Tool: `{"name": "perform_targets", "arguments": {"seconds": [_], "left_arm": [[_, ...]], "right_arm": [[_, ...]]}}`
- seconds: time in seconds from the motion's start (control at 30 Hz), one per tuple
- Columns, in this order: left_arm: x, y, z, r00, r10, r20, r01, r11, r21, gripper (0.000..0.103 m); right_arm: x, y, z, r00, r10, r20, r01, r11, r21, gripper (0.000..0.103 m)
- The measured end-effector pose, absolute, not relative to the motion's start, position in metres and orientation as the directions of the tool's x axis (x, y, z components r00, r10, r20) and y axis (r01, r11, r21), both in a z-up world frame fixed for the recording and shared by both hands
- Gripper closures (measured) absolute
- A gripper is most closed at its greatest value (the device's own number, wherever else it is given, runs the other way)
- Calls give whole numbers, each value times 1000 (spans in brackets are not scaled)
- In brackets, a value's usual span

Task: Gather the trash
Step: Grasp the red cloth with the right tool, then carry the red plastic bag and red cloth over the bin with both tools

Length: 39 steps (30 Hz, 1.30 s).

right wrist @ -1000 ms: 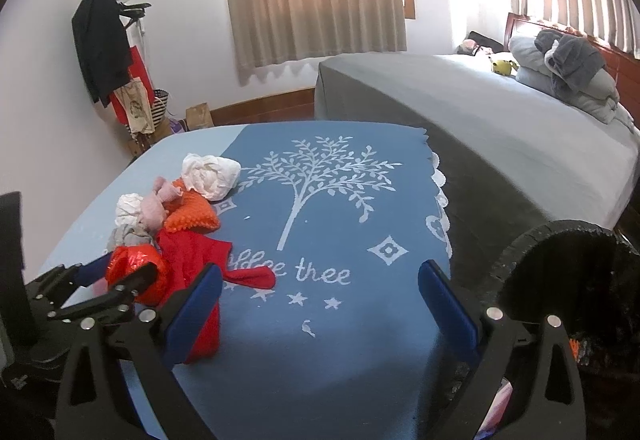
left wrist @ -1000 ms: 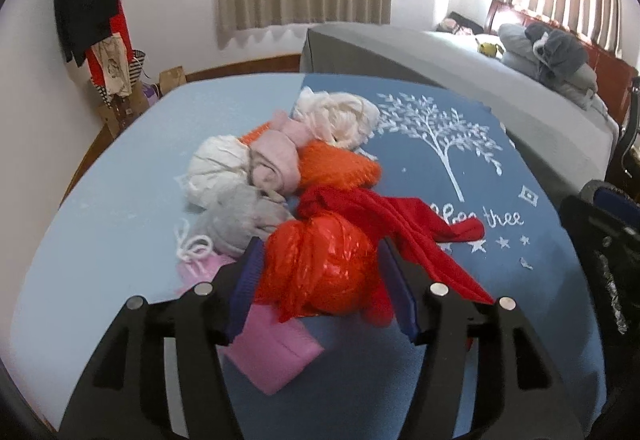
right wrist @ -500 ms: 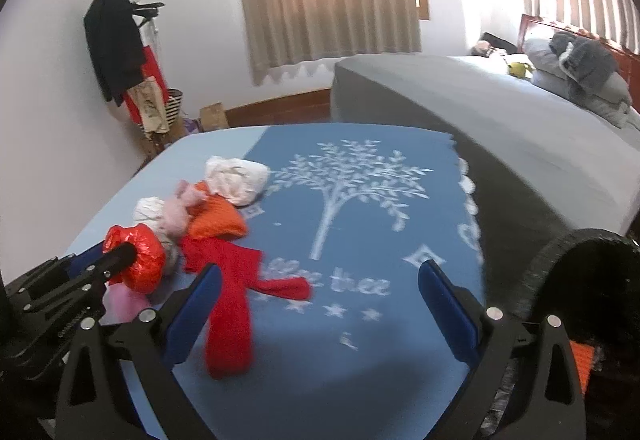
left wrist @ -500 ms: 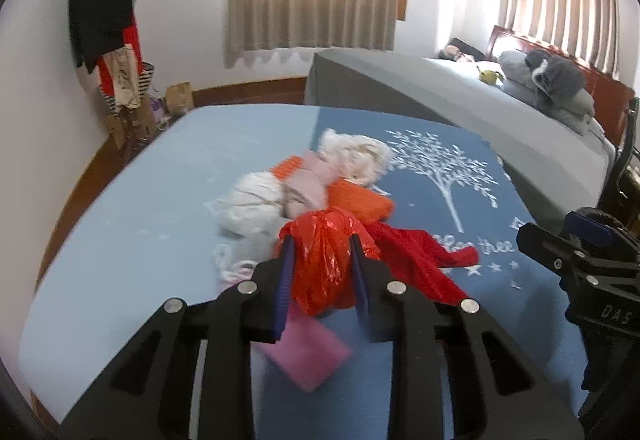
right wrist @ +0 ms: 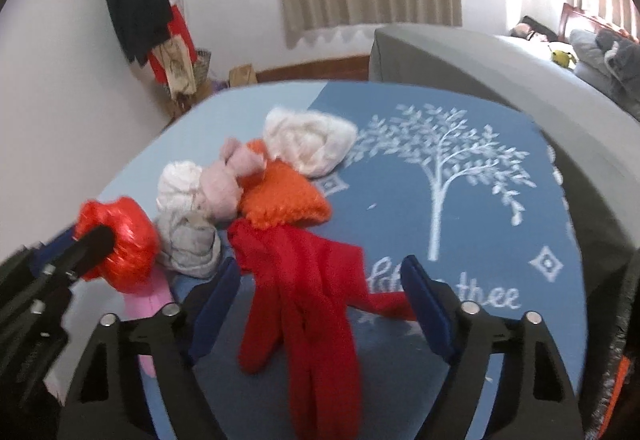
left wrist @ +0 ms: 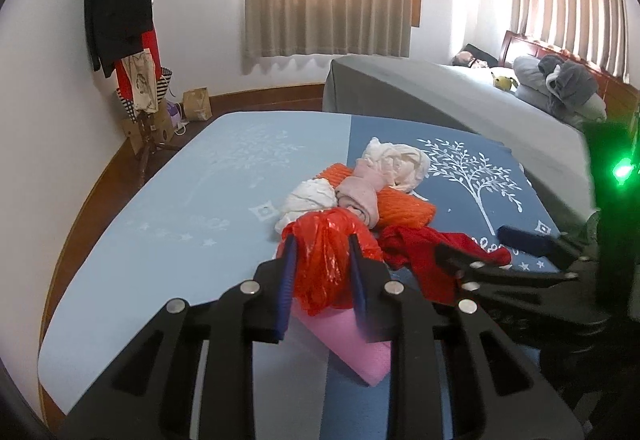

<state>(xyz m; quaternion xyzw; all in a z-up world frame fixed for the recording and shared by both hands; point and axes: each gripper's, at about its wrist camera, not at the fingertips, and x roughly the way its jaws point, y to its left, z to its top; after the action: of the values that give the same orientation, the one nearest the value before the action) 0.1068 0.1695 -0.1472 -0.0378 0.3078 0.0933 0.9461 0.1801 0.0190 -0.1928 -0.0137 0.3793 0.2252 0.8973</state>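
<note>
Dark blue printed cloth [right wrist: 460, 224], lower right of right wrist view: white script under tree motif reads "thee"; preceding word hidden by red fabric.

Black tongs [left wrist: 322, 272] w/ blue pads [left wrist: 285, 282], silver screws.

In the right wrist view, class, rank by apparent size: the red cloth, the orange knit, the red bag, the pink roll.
1. Red cloth, though nearest the camera.
2. Orange knit.
3. Red bag.
4. Pink roll, though partly hidden, so unsure against the bag.
</note>
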Motion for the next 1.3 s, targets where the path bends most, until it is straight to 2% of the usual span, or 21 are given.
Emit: {"name": "perform_targets", "arguments": {"seconds": [0.07,0.13,0.23,0.7,1.3], "left_arm": [[107,172,-148,794,152,-589,-201,979,-18,79],[107,172,-148,794,151,-589,-203,979,-22,79],[107,171,-149,795,149,-588,-201,979,-23,79],[107,147,-128,824,110,-557,-156,987,-36,79],[117,58,-91,874,-59,-482,33,998,-61,79]], "right_arm": [[184,23,-200,582,397,-710,-424,893,152,43],[184,23,-203,559,413,-719,-436,884,168,72],[181,22,-202,545,438,-715,-462,868,180,89],[159,-33,-141,650,453,-610,-430,881,196,90],[126,-140,-86,783,359,-509,-294,933,206,90]]}}
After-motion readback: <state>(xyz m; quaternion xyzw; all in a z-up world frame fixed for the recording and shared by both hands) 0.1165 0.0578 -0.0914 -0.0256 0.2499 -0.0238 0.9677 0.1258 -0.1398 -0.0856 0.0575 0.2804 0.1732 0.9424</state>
